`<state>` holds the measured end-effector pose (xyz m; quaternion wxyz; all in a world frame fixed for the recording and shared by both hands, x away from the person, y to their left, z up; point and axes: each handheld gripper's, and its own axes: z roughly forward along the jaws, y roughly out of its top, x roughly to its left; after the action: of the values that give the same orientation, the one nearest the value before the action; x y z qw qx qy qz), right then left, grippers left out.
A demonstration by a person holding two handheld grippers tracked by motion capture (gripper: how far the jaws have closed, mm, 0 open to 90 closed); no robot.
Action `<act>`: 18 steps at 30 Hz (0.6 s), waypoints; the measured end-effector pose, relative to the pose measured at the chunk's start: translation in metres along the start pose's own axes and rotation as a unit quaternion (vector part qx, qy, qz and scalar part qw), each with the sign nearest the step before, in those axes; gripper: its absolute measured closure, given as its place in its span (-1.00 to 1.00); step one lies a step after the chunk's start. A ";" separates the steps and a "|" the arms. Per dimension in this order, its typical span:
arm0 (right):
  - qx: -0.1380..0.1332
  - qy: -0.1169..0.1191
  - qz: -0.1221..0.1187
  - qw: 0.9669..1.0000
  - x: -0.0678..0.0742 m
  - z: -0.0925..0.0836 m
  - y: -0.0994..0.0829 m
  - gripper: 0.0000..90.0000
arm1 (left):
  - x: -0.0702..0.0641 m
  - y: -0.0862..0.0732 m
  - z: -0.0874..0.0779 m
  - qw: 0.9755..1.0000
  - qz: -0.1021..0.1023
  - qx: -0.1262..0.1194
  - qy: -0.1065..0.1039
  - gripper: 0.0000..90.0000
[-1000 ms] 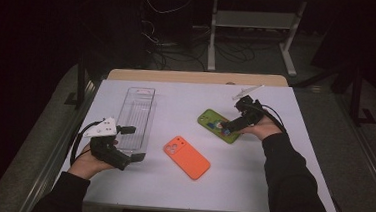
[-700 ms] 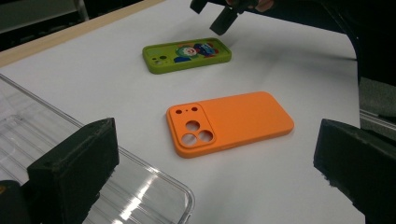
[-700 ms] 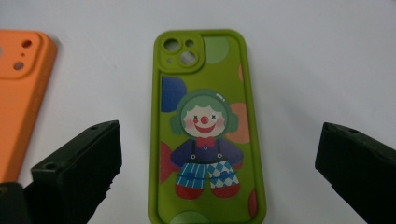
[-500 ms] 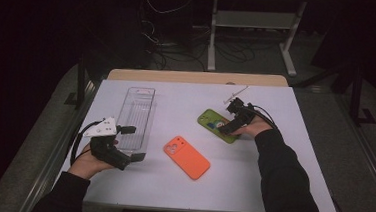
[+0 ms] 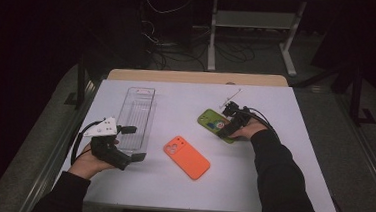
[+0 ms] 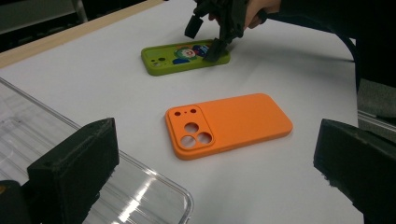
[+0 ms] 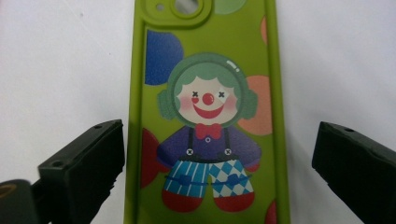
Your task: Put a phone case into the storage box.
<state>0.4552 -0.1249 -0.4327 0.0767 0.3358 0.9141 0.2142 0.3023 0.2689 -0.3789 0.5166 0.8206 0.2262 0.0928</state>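
Observation:
A green phone case (image 7: 205, 116) with a clown picture lies flat, back up, right of the table's middle (image 5: 209, 120). My right gripper (image 7: 217, 149) is open and hangs low over its near end, one jaw to each side of it and nothing gripped. An orange phone case (image 5: 186, 157) lies back up at the table's centre, also seen ahead of my left gripper (image 6: 229, 123). My left gripper (image 5: 132, 143) stands open at the left, empty, beside the near end of a clear plastic tray (image 5: 136, 113).
The white table top (image 5: 271, 182) ends at a wooden strip along the far edge. The clear tray's rim (image 6: 154, 179) sits just under my left jaw. Dark floor, cables and a table frame lie beyond the table.
My right gripper has shifted a little left and toward the person, settling lower over the green case. The left gripper, the orange case and the tray have stayed put.

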 end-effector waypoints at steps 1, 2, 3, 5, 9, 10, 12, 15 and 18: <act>0.002 0.000 0.002 1.000 0.001 0.000 0.000 -0.93 | 0.000 0.000 0.000 1.000 0.000 0.000 0.000 -1.00; 0.004 0.005 0.000 1.000 0.001 0.001 0.000 -0.91 | 0.000 0.000 0.000 1.000 0.000 0.000 0.000 -1.00; 0.007 0.005 -0.003 1.000 0.001 0.001 0.000 -0.90 | 0.000 0.000 0.000 1.000 0.000 0.000 0.000 -1.00; 0.011 0.001 -0.002 1.000 0.002 0.002 0.000 -0.89 | 0.000 0.000 0.000 1.000 0.001 0.001 0.000 -1.00; 0.013 0.003 -0.004 1.000 0.003 0.004 0.000 -0.84 | 0.000 0.000 0.001 1.000 0.000 -0.002 -0.002 -1.00; 0.014 0.004 -0.005 1.000 0.003 0.004 0.000 -0.82 | -0.001 0.000 0.001 1.000 -0.001 -0.001 -0.001 -1.00; 0.015 0.005 -0.004 1.000 0.002 0.004 0.000 -0.80 | 0.000 0.000 0.001 1.000 0.000 -0.001 -0.001 -1.00; 0.016 0.012 -0.004 1.000 0.002 0.003 0.000 -0.77 | 0.000 0.000 0.001 1.000 0.000 -0.002 -0.002 -1.00; 0.017 0.020 -0.005 1.000 0.002 0.003 0.000 -0.72 | -0.001 0.000 0.001 1.000 0.000 -0.002 -0.002 -1.00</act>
<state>0.4546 -0.1231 -0.4356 0.0537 0.3284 0.9204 0.2051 0.3022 0.2679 -0.3790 0.5188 0.8196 0.2248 0.0921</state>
